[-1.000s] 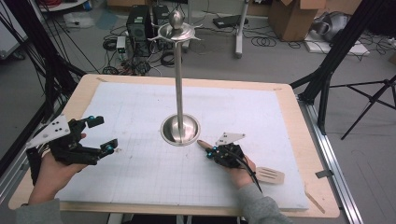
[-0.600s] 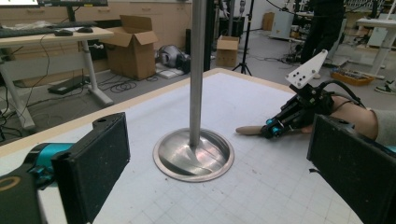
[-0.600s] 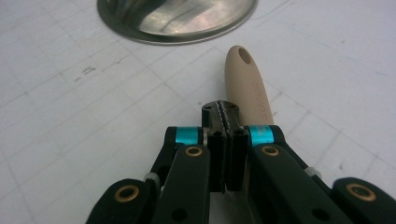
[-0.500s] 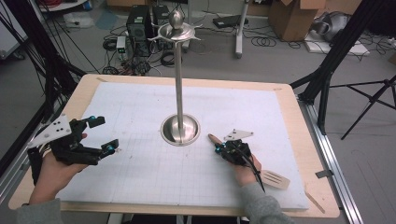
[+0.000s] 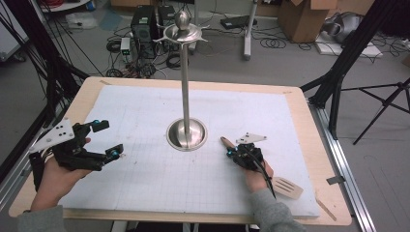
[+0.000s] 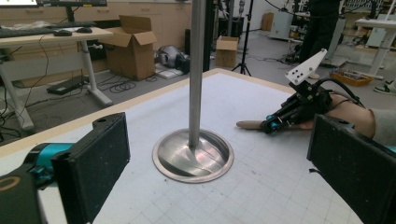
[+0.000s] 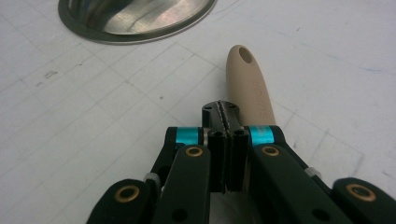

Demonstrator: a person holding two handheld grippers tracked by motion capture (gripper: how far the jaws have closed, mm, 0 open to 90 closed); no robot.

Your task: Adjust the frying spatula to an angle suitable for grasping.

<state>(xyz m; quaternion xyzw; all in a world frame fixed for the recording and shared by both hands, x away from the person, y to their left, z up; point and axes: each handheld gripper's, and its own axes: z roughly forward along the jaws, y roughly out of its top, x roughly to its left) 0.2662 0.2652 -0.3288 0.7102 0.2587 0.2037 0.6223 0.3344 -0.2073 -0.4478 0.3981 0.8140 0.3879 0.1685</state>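
Tabletop: light wood, rectangular, wooden border showing along all edges.
Grid mat: white, squared lines, covers nearly the whole tabletop short of its edges.
Computer tower: black, on the floor beyond the far edge, cables tangled around it.
Cardboard boxes: brown, on the floor beyond the far right corner.
Tripod legs: black, on the floor off the right edge.
Floor: grey.
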